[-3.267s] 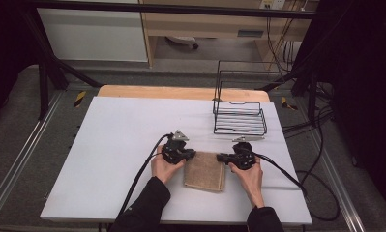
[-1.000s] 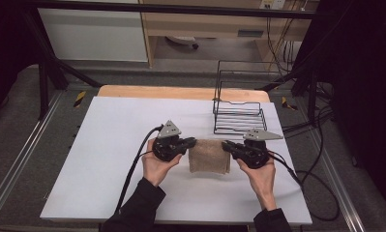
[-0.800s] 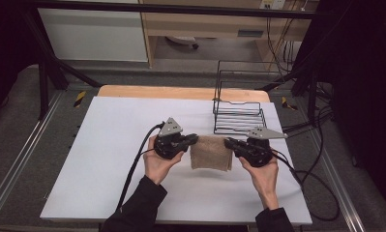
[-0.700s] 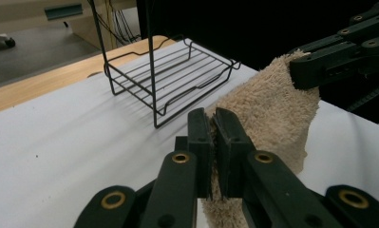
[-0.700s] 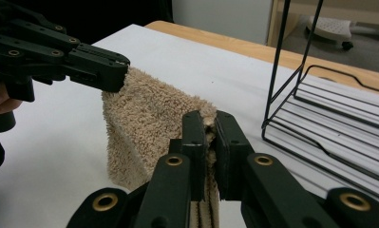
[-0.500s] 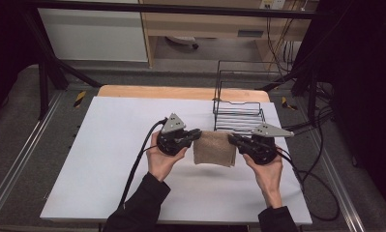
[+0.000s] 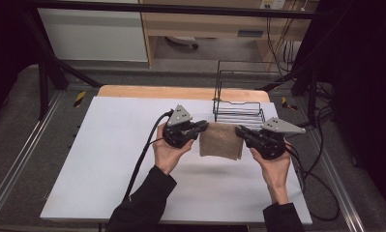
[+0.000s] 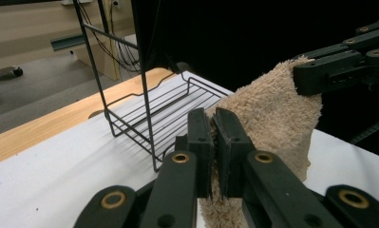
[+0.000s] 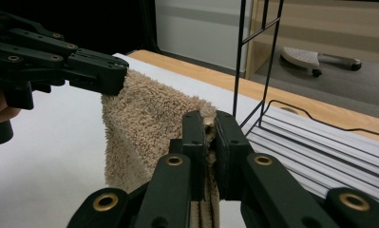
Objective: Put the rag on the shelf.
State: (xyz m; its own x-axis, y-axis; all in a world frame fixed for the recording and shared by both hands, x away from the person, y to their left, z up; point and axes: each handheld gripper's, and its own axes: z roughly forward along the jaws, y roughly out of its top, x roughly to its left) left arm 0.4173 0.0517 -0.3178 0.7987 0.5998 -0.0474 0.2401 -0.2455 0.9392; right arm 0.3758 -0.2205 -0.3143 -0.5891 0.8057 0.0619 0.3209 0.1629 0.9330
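Above white table (image 7: 108, 159), beside wire rack (image 7: 239, 104): left hand-held gripper (image 7: 204, 127), right hand-held gripper (image 7: 240, 131) pinching beige towel (image 7: 222, 141) corners.

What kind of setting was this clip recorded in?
Most likely a lab or data-collection workspace: a white table inside a metal frame, cables on the floor, and a person's handheld grippers lifting a beige towel beside a wire rack.

The wire rack (image 7: 239, 99) stands just beyond the towel (image 7: 221, 140), seemingly touching; the table's (image 7: 103, 159) left is open.
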